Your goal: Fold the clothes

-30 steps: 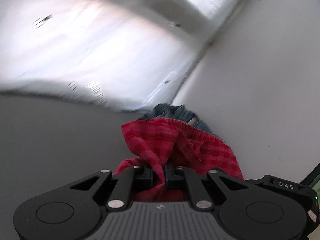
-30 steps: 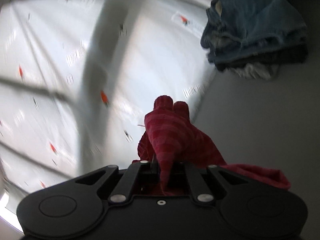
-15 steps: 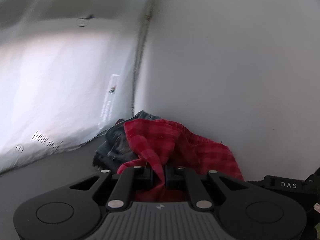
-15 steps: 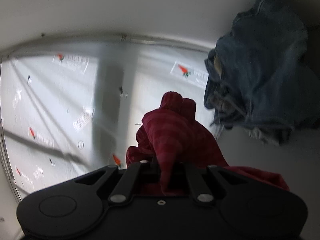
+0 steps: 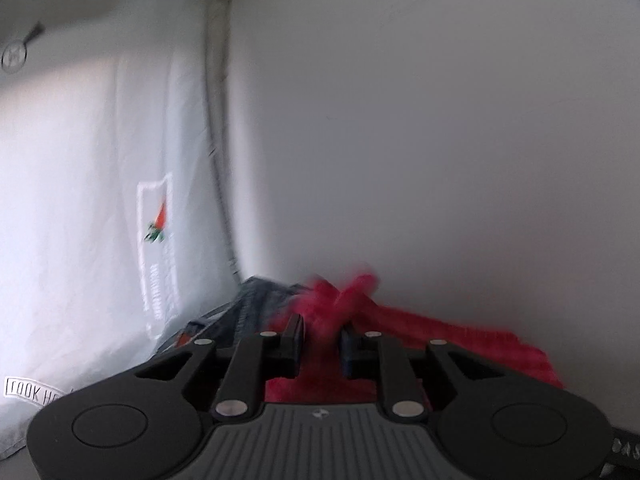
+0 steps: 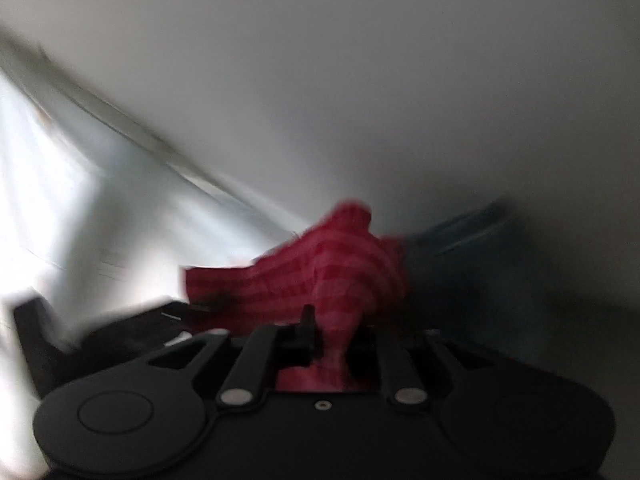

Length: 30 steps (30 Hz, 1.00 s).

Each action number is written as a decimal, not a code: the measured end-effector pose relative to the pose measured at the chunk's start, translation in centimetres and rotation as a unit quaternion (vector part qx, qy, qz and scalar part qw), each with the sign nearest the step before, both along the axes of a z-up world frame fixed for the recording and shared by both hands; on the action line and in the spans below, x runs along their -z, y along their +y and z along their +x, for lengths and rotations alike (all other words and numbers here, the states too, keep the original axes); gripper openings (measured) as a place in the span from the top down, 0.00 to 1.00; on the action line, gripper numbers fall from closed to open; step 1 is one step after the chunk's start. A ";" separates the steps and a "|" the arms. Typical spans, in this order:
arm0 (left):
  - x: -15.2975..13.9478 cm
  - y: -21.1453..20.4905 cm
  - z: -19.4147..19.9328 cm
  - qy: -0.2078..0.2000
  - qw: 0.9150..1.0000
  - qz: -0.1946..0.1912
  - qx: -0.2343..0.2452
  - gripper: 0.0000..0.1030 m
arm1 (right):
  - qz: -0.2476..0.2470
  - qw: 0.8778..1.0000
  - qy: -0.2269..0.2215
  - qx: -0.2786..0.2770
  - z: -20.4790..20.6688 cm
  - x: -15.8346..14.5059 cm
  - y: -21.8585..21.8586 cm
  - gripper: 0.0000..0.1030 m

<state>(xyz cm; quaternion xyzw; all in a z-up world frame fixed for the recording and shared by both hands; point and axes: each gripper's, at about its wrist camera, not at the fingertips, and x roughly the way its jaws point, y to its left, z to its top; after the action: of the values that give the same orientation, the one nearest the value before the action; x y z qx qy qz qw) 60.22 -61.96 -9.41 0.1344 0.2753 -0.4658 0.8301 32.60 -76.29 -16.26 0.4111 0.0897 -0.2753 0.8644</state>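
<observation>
Two claws, one red checked cloth [image 5: 420, 328]. Left claw [image 5: 320, 336]: jaws opening, a bunched fold between them, spilling rightward. Right claw [image 6: 334, 334]: jaws opening, a fold rising straight ahead between them. Cloth lies low over the grey surface [image 5: 440, 160], with blue denim [image 5: 256, 300] just beyond.

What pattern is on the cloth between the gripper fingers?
A red and pink check on the cloth, clearest in the right wrist view.

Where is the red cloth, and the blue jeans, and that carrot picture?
red cloth [image 6: 344, 268], right wrist view, on its bunched checked middle.
blue jeans [image 5: 256, 300], left wrist view, on the dark folded edge.
carrot picture [image 5: 158, 226], left wrist view, on the orange carrot.
</observation>
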 end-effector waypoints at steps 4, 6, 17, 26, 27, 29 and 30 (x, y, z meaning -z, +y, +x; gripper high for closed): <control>3.0 0.1 1.2 -0.003 1.000 0.005 -0.016 0.79 | -0.102 0.989 0.102 0.028 0.7 0.2 1.0 0.62; 4.3 0.0 1.9 0.003 1.000 0.011 -0.018 0.77 | -0.165 0.975 0.137 0.058 0.8 -0.2 2.4 0.62; 5.5 2.4 4.2 0.039 0.992 -0.030 -0.116 0.52 | -0.253 0.941 0.206 0.092 1.5 -0.9 3.5 0.22; -1.0 15.8 -7.1 0.006 0.975 -0.117 -0.190 0.00 | -0.280 0.951 0.131 0.011 -1.3 -5.7 8.3 0.01; -1.6 17.5 -8.6 0.001 0.971 -0.121 -0.205 0.00 | -0.281 0.952 0.124 -0.008 -1.5 -6.2 9.5 0.01; -2.7 20.3 -11.3 -0.012 0.964 -0.125 -0.234 0.00 | -0.282 0.952 0.113 -0.046 -1.9 -6.8 11.8 0.00; -3.4 21.9 -13.2 -0.027 0.961 -0.127 -0.245 0.00 | -0.283 0.951 0.109 -0.067 -2.2 -7.1 13.2 0.00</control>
<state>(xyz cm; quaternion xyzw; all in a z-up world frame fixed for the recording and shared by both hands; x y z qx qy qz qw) 47.04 -40.04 -6.04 -0.0310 0.2156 -0.2755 0.9363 30.44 -63.06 -9.12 0.1100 0.1288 -0.2738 0.9467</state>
